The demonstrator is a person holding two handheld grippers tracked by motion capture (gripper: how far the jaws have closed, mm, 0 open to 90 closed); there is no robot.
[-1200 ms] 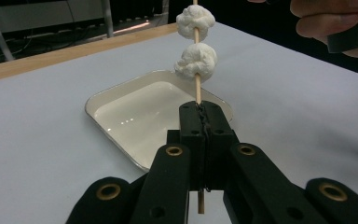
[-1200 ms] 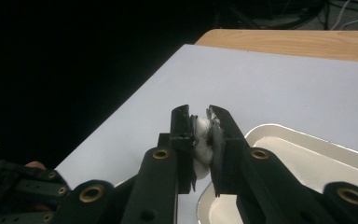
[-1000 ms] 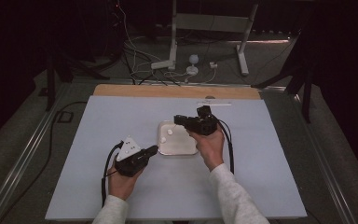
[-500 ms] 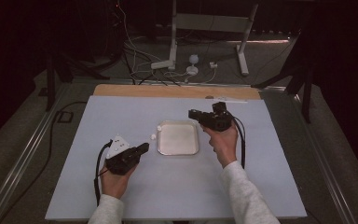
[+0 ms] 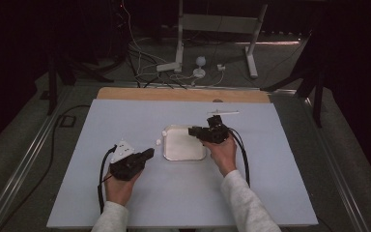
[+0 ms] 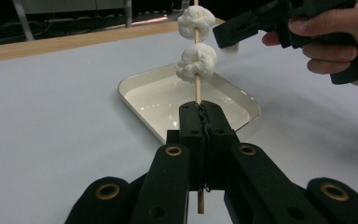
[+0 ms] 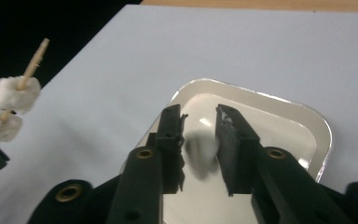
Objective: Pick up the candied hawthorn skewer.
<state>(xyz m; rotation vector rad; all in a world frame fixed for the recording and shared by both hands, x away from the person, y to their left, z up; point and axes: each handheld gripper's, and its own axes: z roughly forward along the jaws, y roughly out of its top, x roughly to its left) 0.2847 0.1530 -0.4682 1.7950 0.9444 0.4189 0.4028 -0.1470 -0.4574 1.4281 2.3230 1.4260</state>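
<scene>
My left gripper (image 6: pixel 200 109) is shut on a thin wooden skewer (image 6: pixel 197 88) that stands upright and carries two white fluffy lumps (image 6: pixel 196 60). In the high view it (image 5: pixel 149 153) sits just left of the white tray (image 5: pixel 186 158). My right gripper (image 7: pixel 198 114) hovers over the tray's (image 7: pixel 307 112) right part, with a blurred white lump (image 7: pixel 200 154) between its jaws. The left gripper view shows that gripper (image 6: pixel 242 30) beyond the tray's (image 6: pixel 140 105) far side, a hand around it. The skewer (image 7: pixel 32 58) shows at the left of the right gripper view.
The tray lies mid-table on a pale sheet (image 5: pixel 125 121). A wooden strip (image 5: pixel 183 94) runs along the table's far edge. A short white stick (image 5: pixel 222 113) lies behind the right gripper. Cables and a metal stand (image 5: pixel 178 58) are on the floor beyond.
The right gripper drew back to the right off the tray, then came down again over the tray's right side. The left gripper drifted slightly left with the skewer.
</scene>
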